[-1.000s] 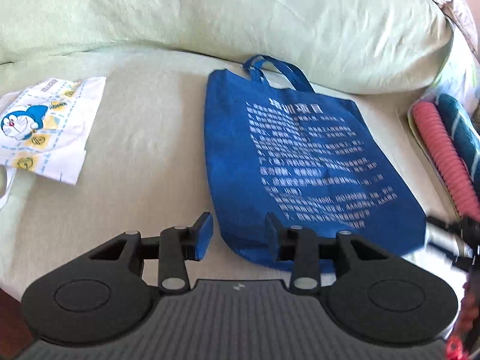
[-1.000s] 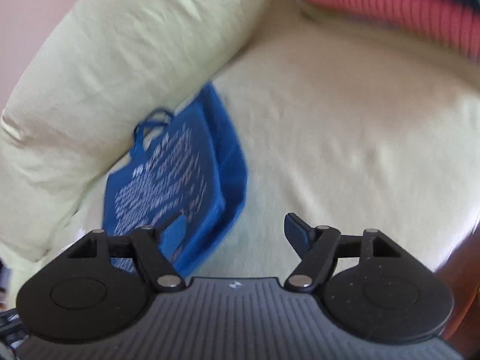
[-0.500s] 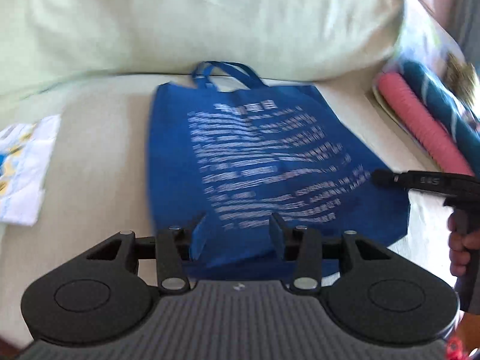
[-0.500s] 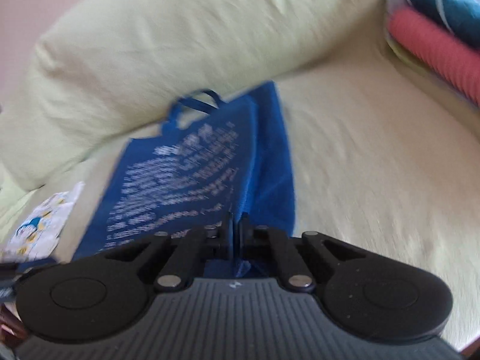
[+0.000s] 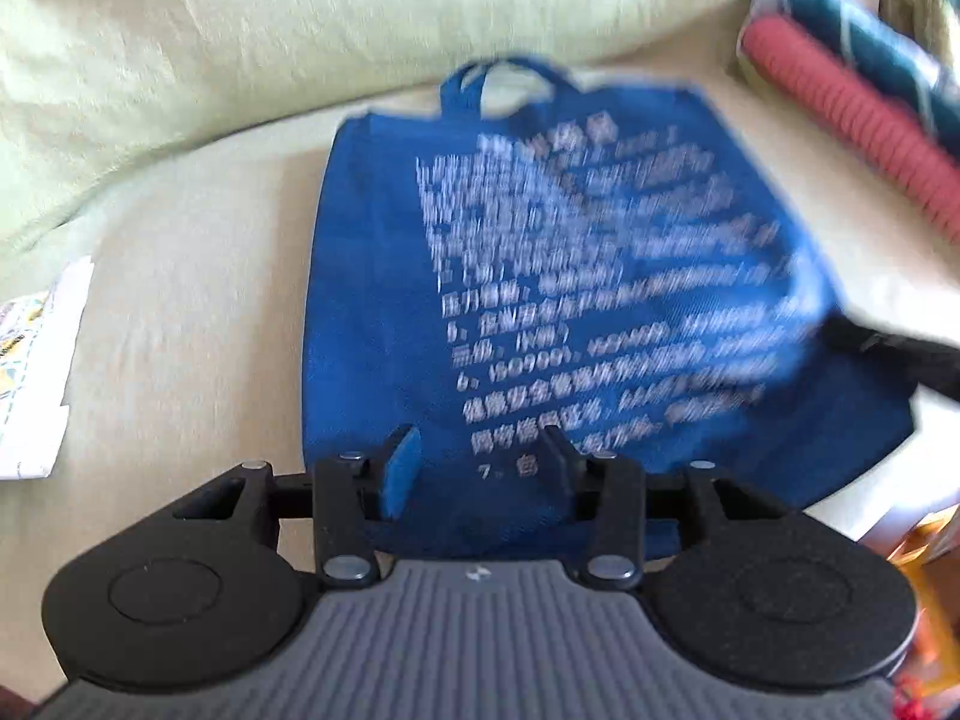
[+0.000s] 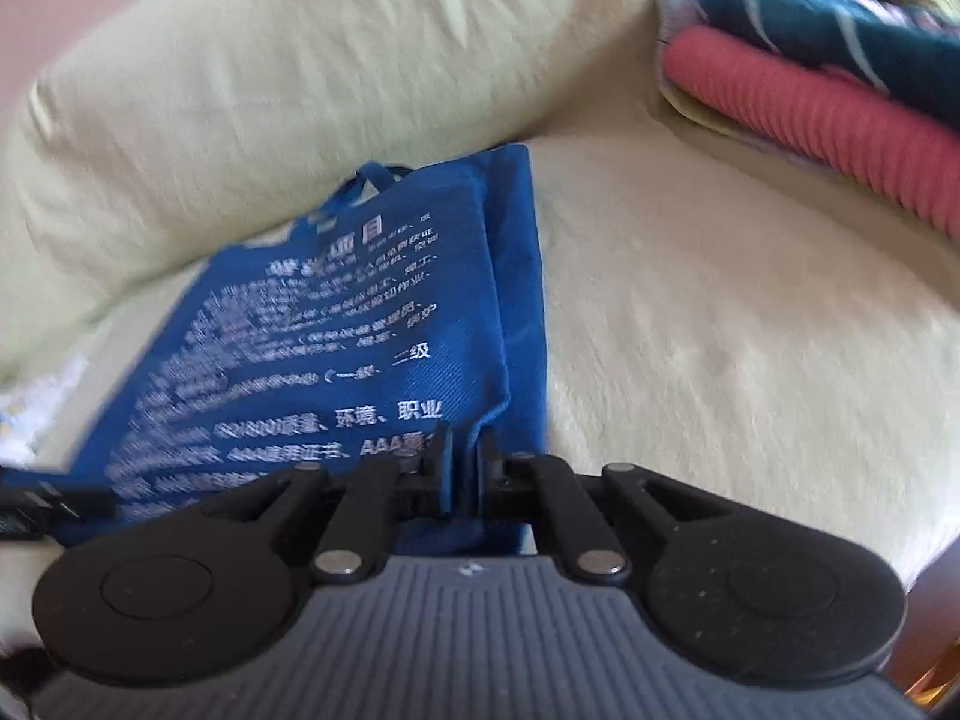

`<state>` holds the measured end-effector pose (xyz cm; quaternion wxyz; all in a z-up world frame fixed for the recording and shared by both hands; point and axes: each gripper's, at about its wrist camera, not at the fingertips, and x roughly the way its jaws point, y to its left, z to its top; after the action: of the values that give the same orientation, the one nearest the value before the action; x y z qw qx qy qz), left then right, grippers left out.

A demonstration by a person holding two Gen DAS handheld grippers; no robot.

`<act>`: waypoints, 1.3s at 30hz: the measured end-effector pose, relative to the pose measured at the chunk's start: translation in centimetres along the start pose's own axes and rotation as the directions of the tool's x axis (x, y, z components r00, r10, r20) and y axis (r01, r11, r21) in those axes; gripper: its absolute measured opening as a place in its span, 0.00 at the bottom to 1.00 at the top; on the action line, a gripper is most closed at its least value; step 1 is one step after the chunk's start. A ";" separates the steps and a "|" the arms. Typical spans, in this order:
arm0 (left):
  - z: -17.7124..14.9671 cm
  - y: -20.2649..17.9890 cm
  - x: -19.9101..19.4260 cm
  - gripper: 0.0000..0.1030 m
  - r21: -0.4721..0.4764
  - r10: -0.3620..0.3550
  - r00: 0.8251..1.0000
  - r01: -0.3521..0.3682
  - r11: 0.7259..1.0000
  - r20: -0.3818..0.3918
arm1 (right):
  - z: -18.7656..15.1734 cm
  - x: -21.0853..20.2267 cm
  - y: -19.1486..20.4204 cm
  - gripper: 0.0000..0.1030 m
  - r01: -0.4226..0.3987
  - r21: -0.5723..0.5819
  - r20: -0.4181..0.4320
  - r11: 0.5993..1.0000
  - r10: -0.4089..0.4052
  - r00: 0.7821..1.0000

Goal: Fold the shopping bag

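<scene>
A blue shopping bag with white print lies flat on the cream seat, handles toward the cushion. My left gripper hovers open over the bag's near bottom edge, and nothing is pinched between its fingers. In the right wrist view the same bag runs back to the left. My right gripper is shut on the bag's right side edge near the bottom corner, with blue fabric showing between the pads. Its black tip also shows in the left wrist view, at the bag's right edge.
A big pale green cushion backs the seat. Folded pink and teal textiles are stacked at the right. A white printed bag lies at the left. The seat's front edge drops off at the lower right.
My right gripper went from open to shut and came down onto the bag's right edge. My left gripper slid right and lower, over the bag's bottom edge, still open.
</scene>
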<state>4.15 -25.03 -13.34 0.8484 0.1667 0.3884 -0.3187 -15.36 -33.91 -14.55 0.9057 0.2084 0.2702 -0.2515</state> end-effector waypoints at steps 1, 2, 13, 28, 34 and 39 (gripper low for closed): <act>0.1 -0.1 0.1 0.52 0.009 0.005 1.000 -0.005 1.000 0.005 | 0.3 0.5 0.0 0.03 -0.006 -0.022 0.002 1.000 0.006 1.000; 0.0 -0.3 0.6 0.52 0.016 0.015 1.000 -0.015 1.000 -0.013 | 0.7 1.1 -0.1 0.03 -0.013 -0.049 0.005 0.999 0.013 1.000; -1.9 2.6 -2.7 0.63 -0.175 0.003 1.000 -0.002 0.985 0.006 | 2.8 -3.7 -1.5 0.47 -0.059 0.071 0.025 0.996 0.057 0.998; -0.1 1.9 -5.4 0.61 -0.032 0.046 0.995 -0.043 0.999 0.085 | -1.9 -2.3 6.9 0.20 -0.503 0.110 -0.206 0.858 0.514 0.833; -0.2 1.8 -7.6 0.61 -0.012 -0.001 0.998 0.001 1.000 0.055 | -0.3 -4.2 5.9 0.23 -0.513 -0.151 -0.219 0.845 0.478 0.851; -0.4 -5.1 -5.8 0.61 0.190 -0.034 0.999 0.031 0.981 0.013 | 1.9 -5.0 -1.1 0.26 -0.258 -0.140 -0.145 0.956 0.238 0.960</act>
<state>-2.35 -26.26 -9.34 0.8264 0.2379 0.3522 -0.3693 -18.96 -34.03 -10.42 0.9247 0.1841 0.3178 -0.0999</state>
